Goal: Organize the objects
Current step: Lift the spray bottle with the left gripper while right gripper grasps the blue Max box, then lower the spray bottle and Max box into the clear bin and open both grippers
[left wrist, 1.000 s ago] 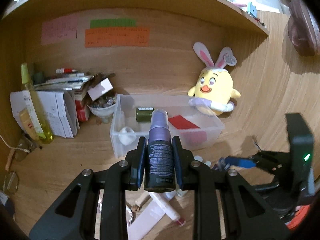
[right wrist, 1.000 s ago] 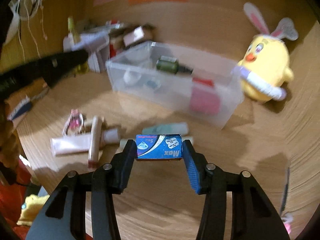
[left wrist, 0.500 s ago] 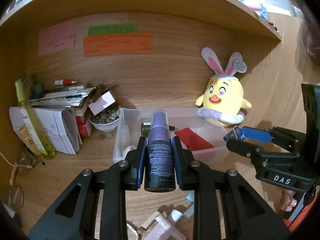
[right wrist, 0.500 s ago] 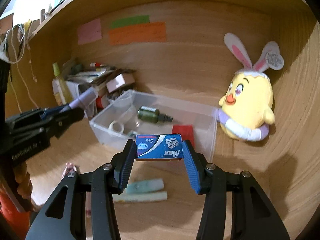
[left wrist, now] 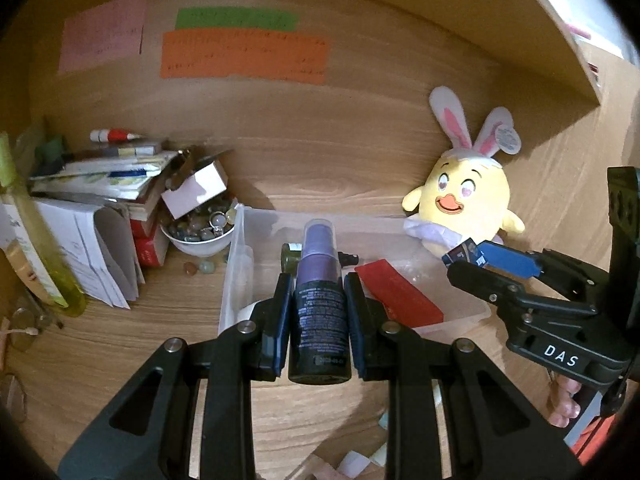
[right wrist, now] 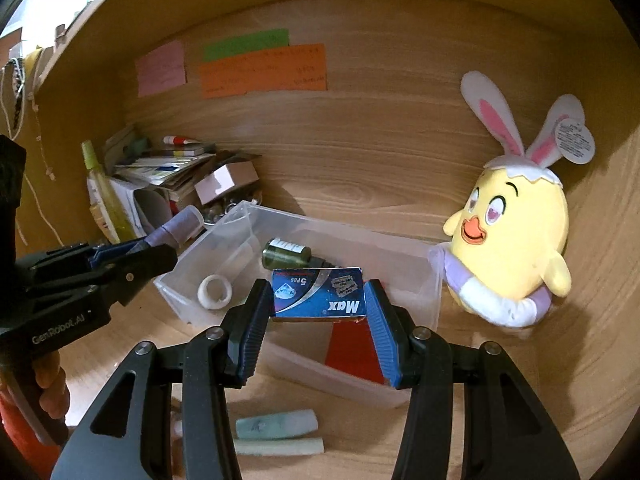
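Note:
My left gripper (left wrist: 319, 292) is shut on a dark purple spray bottle (left wrist: 320, 312) and holds it above the near wall of a clear plastic bin (left wrist: 236, 264). My right gripper (right wrist: 318, 300) is shut on a small blue "Max" box (right wrist: 319, 295) over the same bin (right wrist: 400, 280). The bin holds a green bottle (right wrist: 286, 254), a white tape roll (right wrist: 215, 292) and a red card (left wrist: 396, 296). The right gripper also shows in the left wrist view (left wrist: 468, 260), and the left gripper in the right wrist view (right wrist: 160, 248).
A yellow bunny-eared plush (right wrist: 516, 236) sits right of the bin. A bowl of stones (left wrist: 198, 228), stacked books and papers (left wrist: 100, 184) and a yellow-green bottle (left wrist: 36, 232) stand at left. Tubes (right wrist: 276, 428) lie on the desk in front of the bin.
Both grippers have risen and moved forward over the bin, each still holding its object. The loose tubes on the desk have dropped towards the bottom of both views.

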